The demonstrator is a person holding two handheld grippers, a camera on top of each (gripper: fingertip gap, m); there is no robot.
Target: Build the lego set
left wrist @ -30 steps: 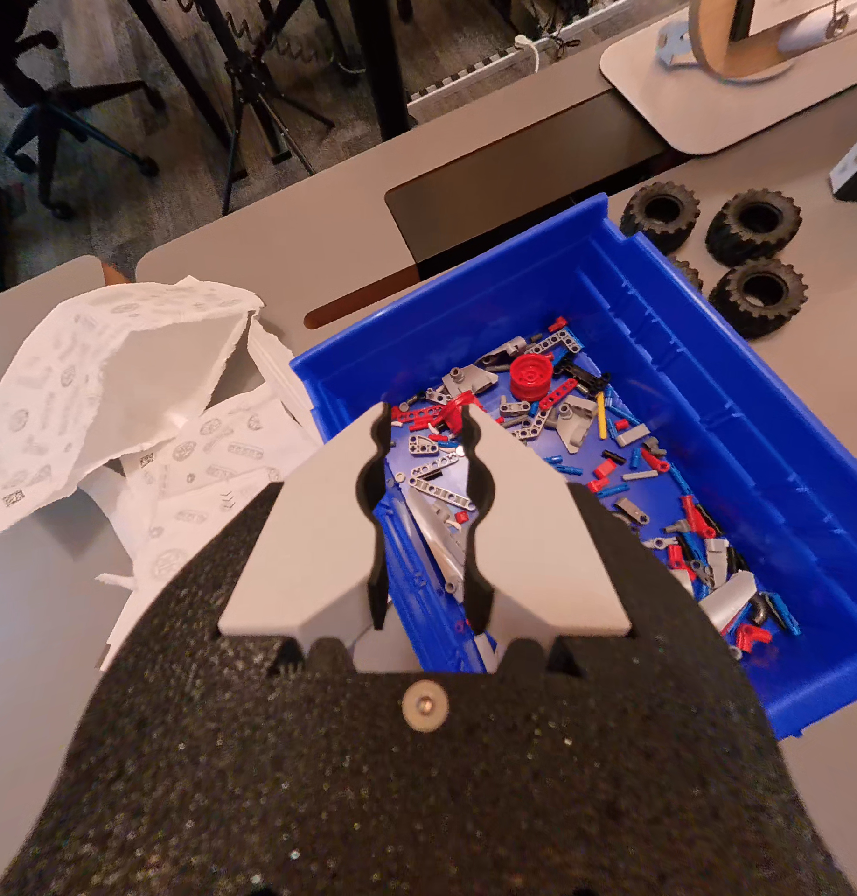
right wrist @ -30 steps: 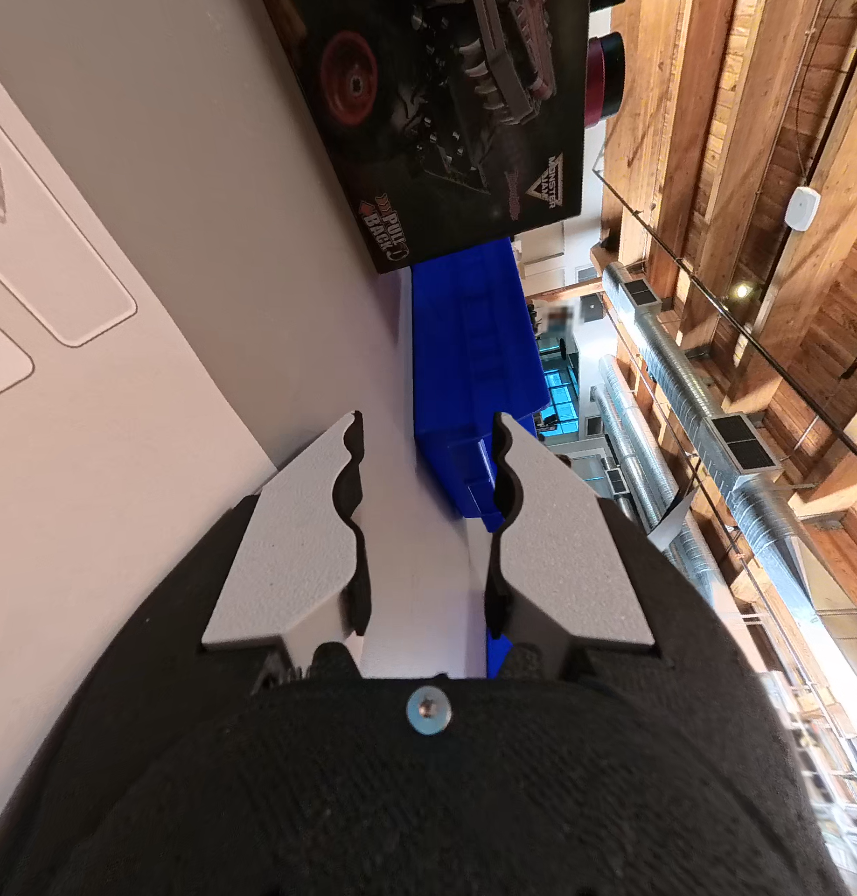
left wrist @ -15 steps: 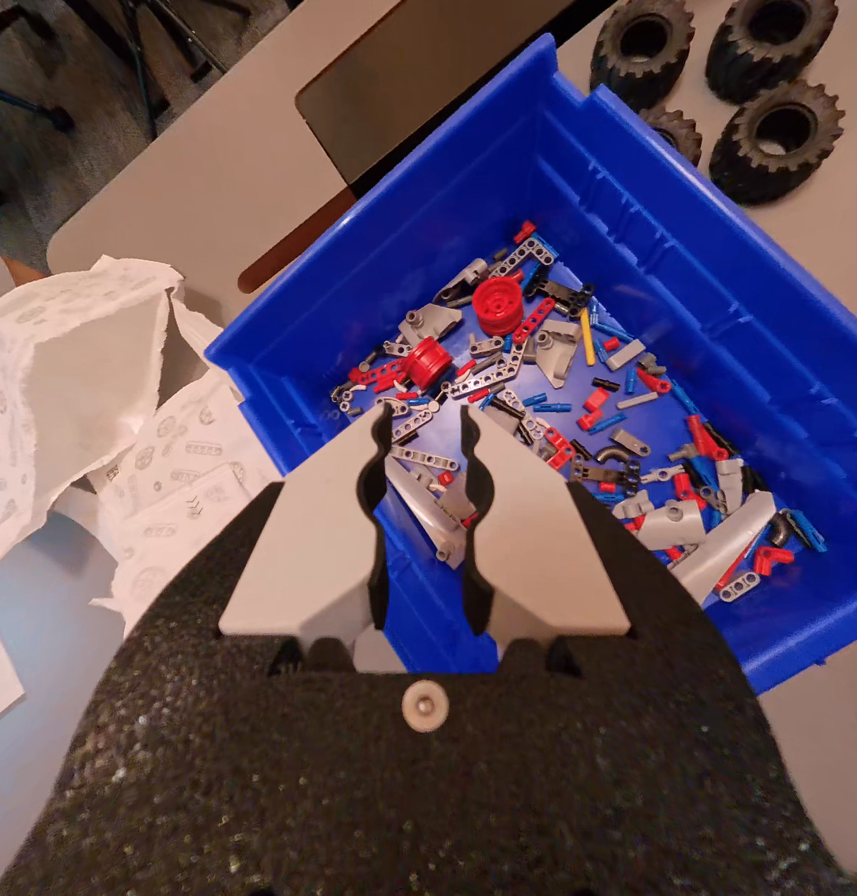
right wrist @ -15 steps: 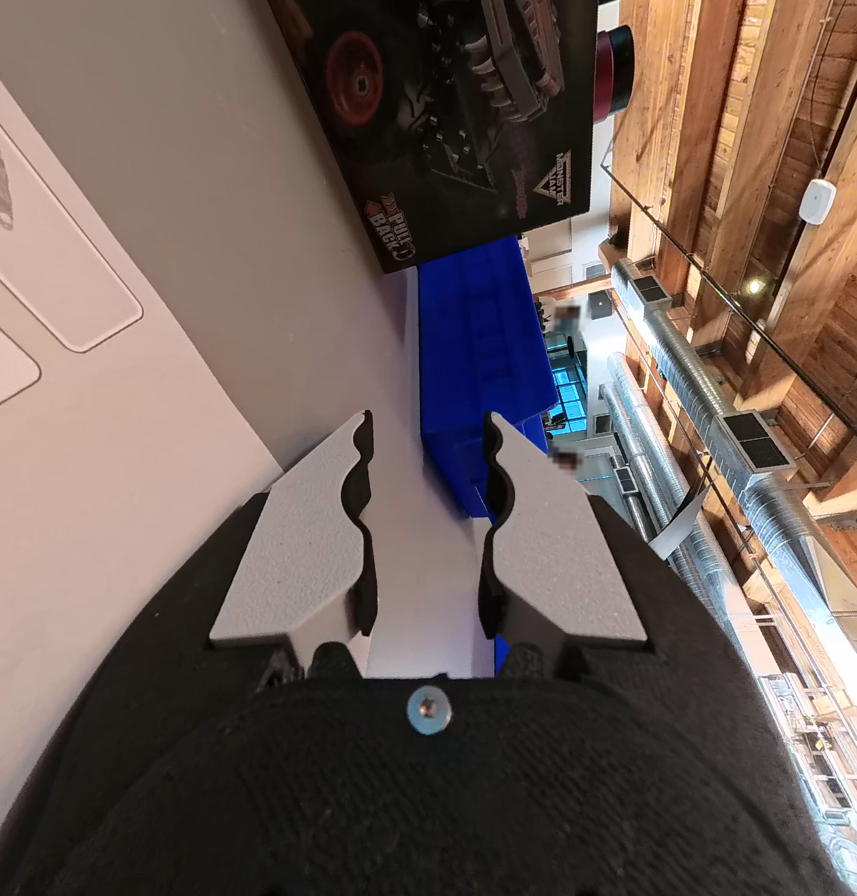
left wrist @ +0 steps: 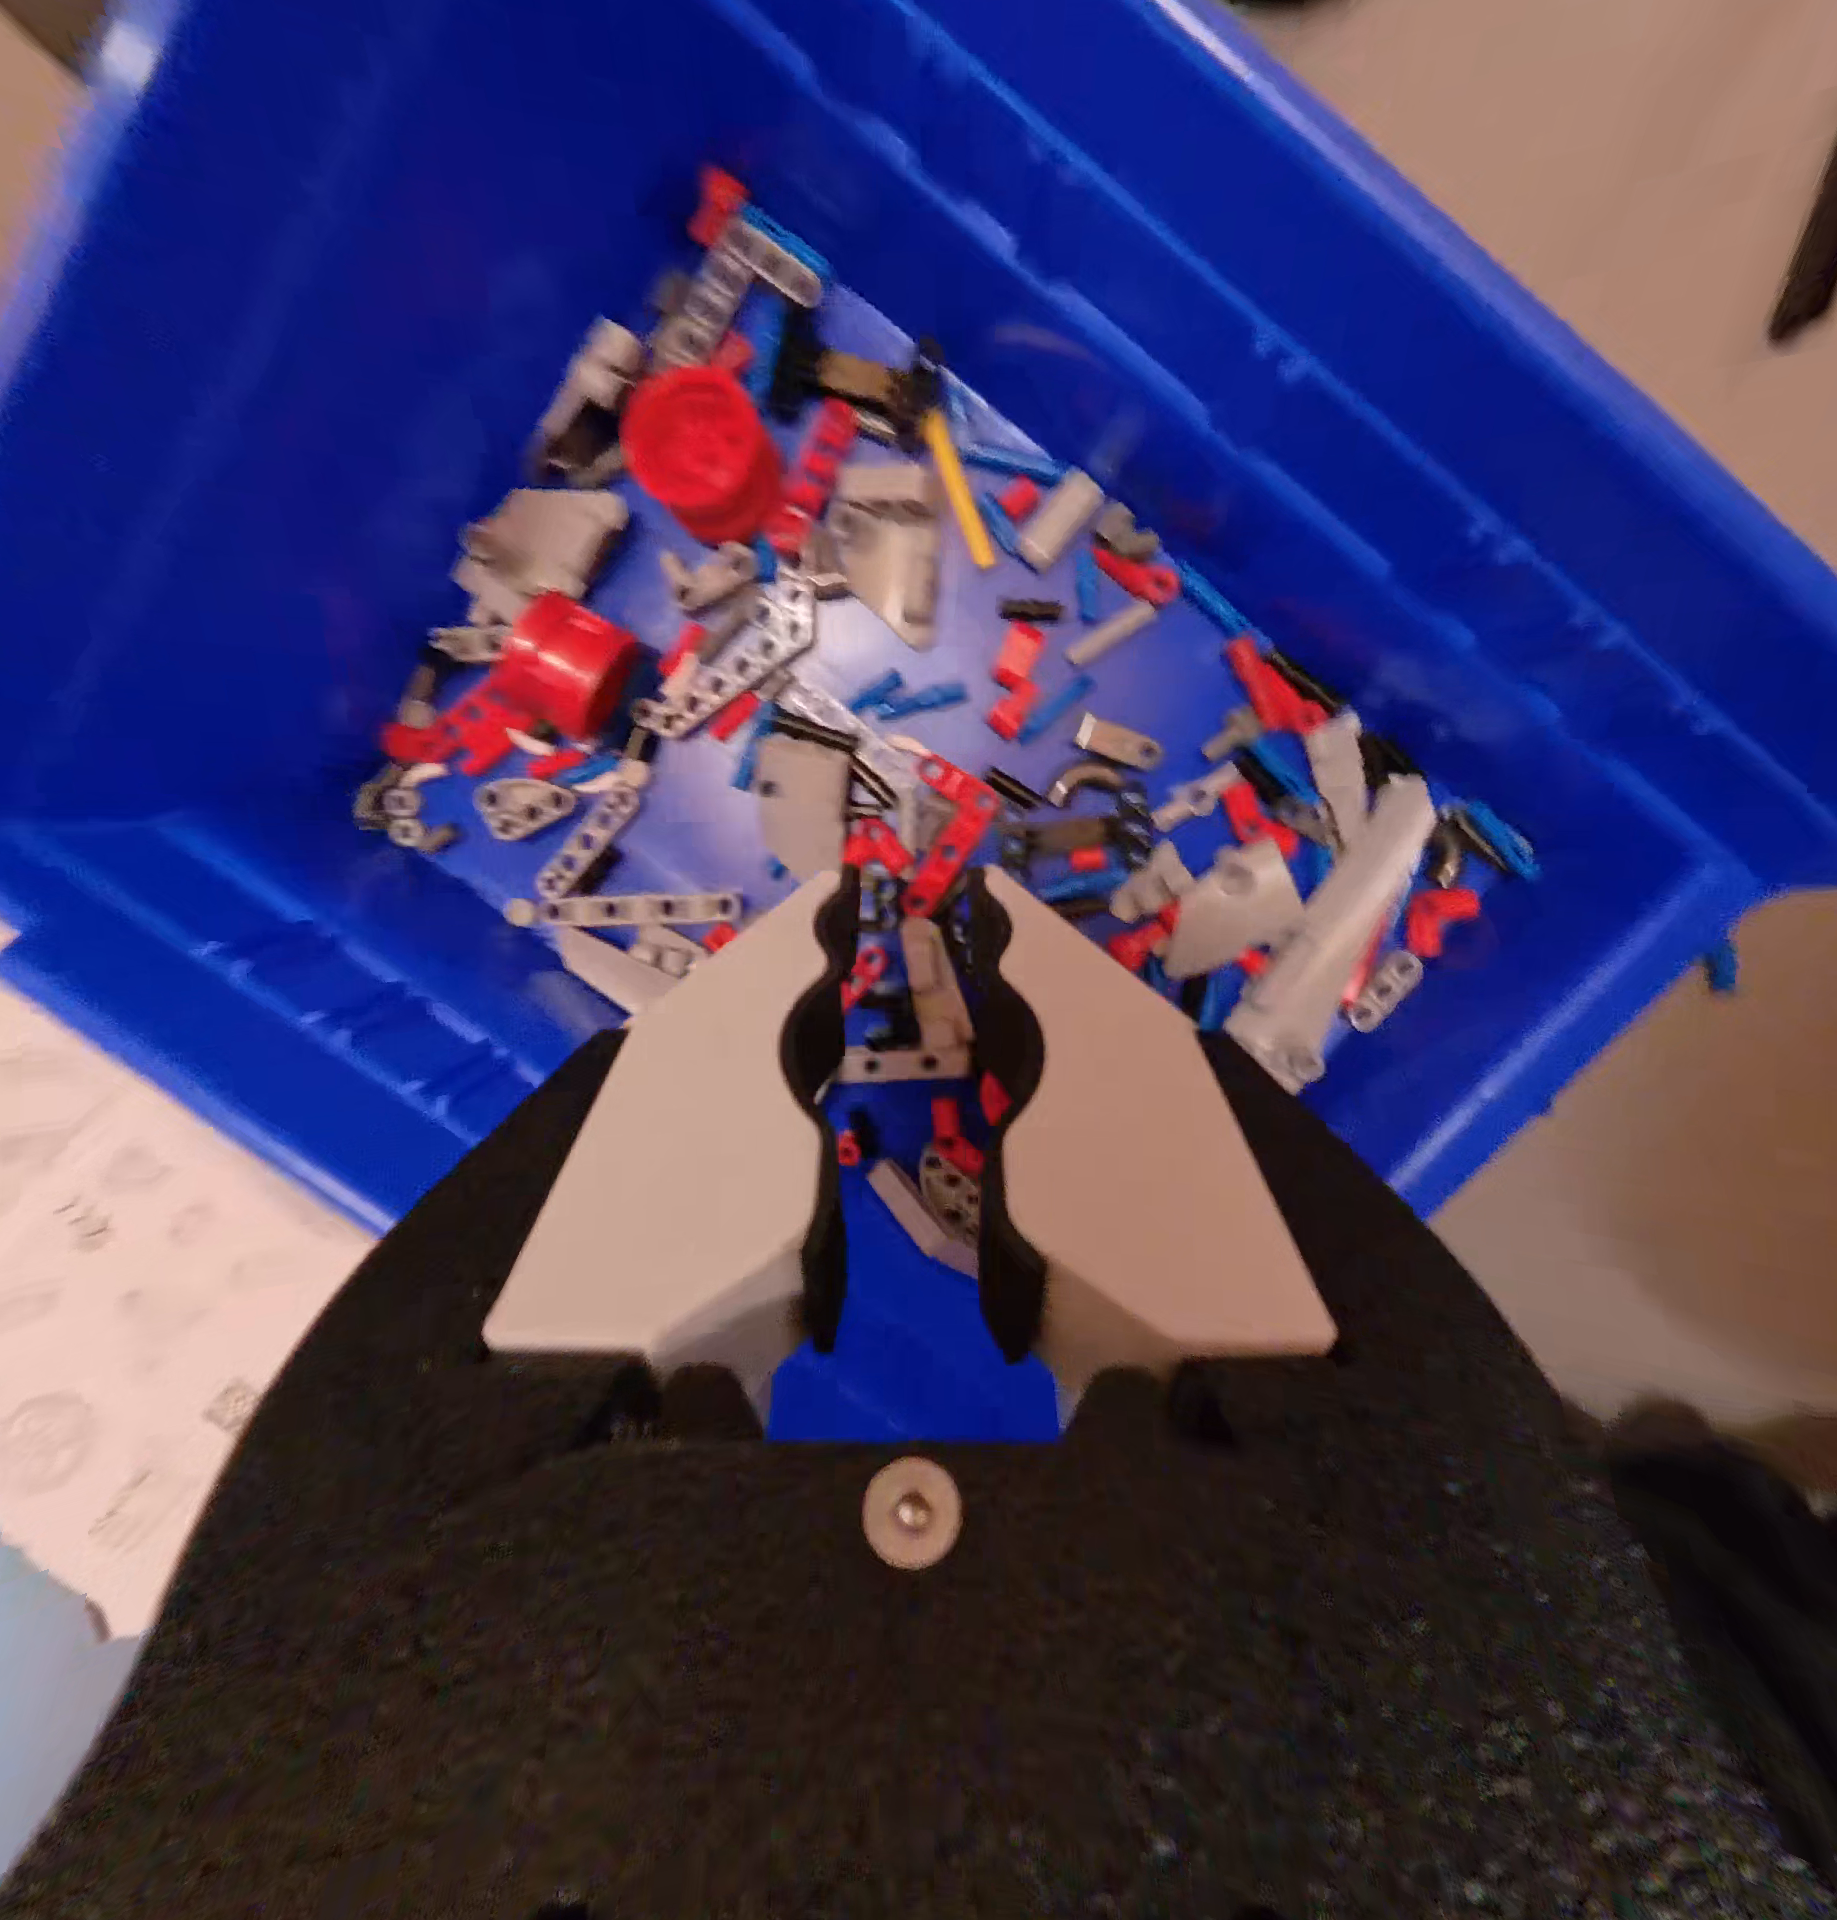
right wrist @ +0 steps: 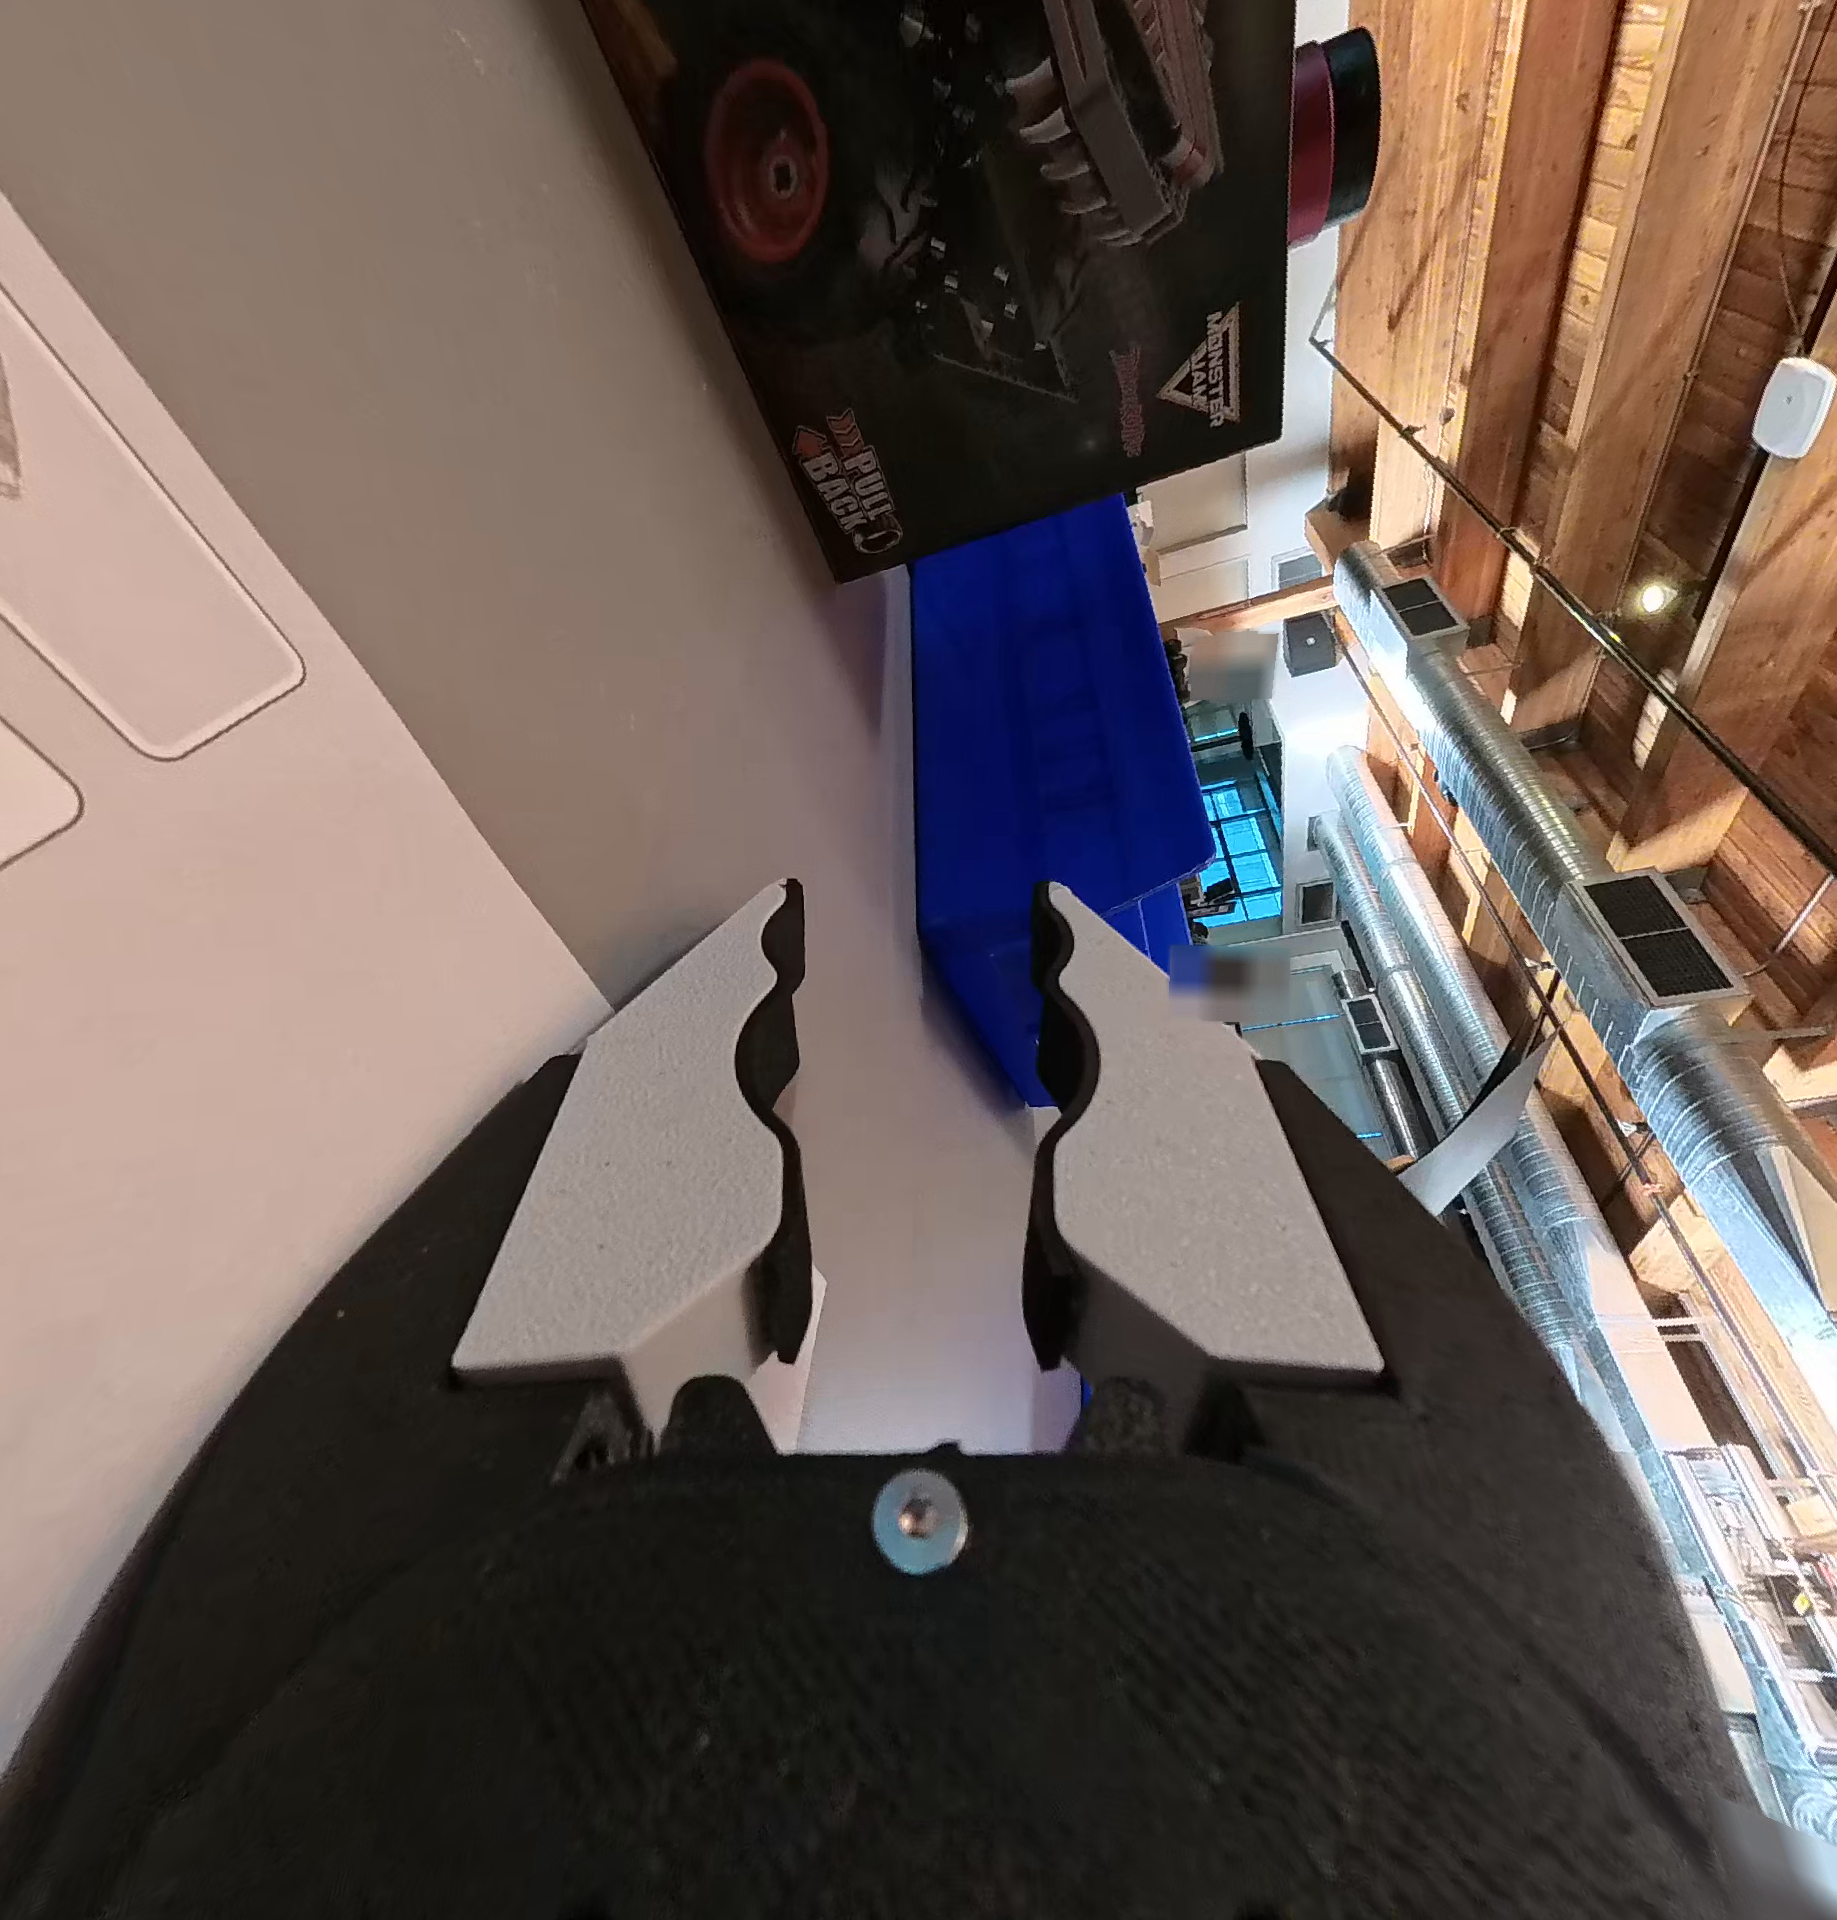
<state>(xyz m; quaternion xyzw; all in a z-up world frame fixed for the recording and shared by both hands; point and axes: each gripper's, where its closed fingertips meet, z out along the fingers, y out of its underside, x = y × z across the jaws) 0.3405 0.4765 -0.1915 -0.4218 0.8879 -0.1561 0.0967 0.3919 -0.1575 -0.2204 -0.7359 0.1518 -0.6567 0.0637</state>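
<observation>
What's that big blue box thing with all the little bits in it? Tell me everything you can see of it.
The blue bin looks like glossy moulded plastic, rectangular, open-topped, with ribbed walls. It sits upright on a beige table; torn printed paper lies by its near wall. Its floor holds loose red, grey, blue and black building pieces. The left gripper hovers above them, jaws open. The picture is blurred.

Off to the side there's torn white paper (left wrist: 83, 1226) with faint grey print lying on the beige worktop (left wrist: 1620, 260), all a bit blurry. The other view is tipped sideways: wooden ceiling beams (right wrist: 1579, 343), silver ducts (right wrist: 1516, 790) with a black vent (right wrist: 1662, 951), and a small white box (right wrist: 1792, 405) on a beam.
</observation>
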